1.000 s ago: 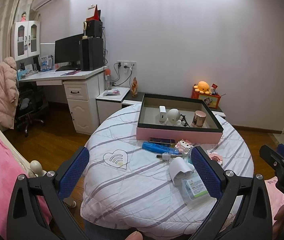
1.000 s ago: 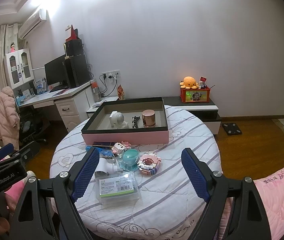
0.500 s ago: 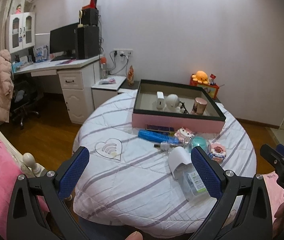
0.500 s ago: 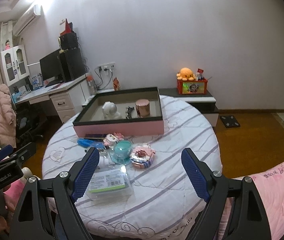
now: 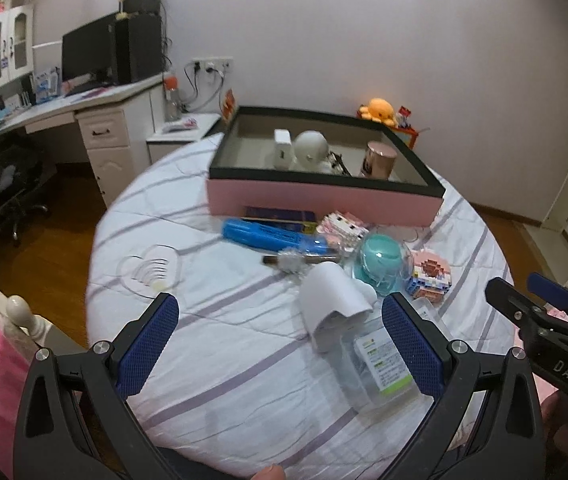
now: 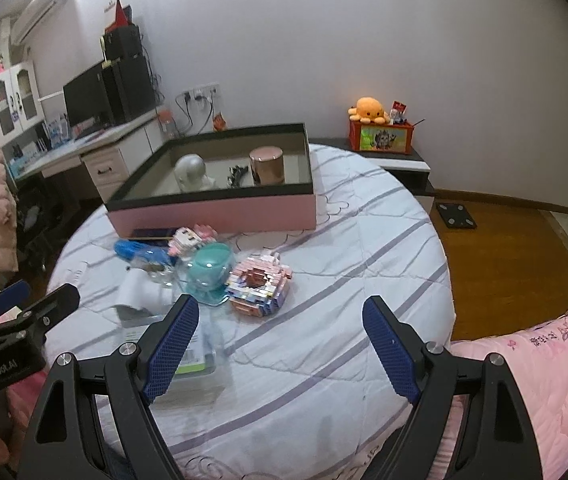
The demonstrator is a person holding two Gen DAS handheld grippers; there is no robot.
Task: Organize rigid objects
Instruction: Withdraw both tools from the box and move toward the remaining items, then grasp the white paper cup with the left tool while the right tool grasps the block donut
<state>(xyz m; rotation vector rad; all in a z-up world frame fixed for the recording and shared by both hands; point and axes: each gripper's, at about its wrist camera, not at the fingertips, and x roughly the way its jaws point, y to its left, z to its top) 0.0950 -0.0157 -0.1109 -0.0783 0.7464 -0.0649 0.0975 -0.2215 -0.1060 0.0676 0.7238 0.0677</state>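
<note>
A pink box with a black rim (image 5: 323, 196) (image 6: 212, 210) stands at the far side of the round table and holds a white round figure (image 5: 309, 148), a white block (image 5: 282, 148) and a copper cylinder (image 6: 267, 165). In front of it lie a blue case (image 5: 272, 236), a teal bowl-shaped item (image 6: 208, 270), a pink brick model (image 6: 258, 284), a white roll (image 5: 333, 300) and a clear box with a green label (image 5: 381, 360). My left gripper (image 5: 280, 344) is open and empty above the near table edge. My right gripper (image 6: 280, 344) is open and empty, right of the clear box.
The table (image 6: 323, 360) has a striped white cover. A desk with a monitor (image 5: 88, 56) stands at the left, a low cabinet with an orange plush (image 6: 367, 109) at the back wall. Pink bedding (image 6: 543, 360) lies at the right.
Both grippers have moved forward and tilted down toward the table, so the objects look larger and closer. Both stay open and empty.
</note>
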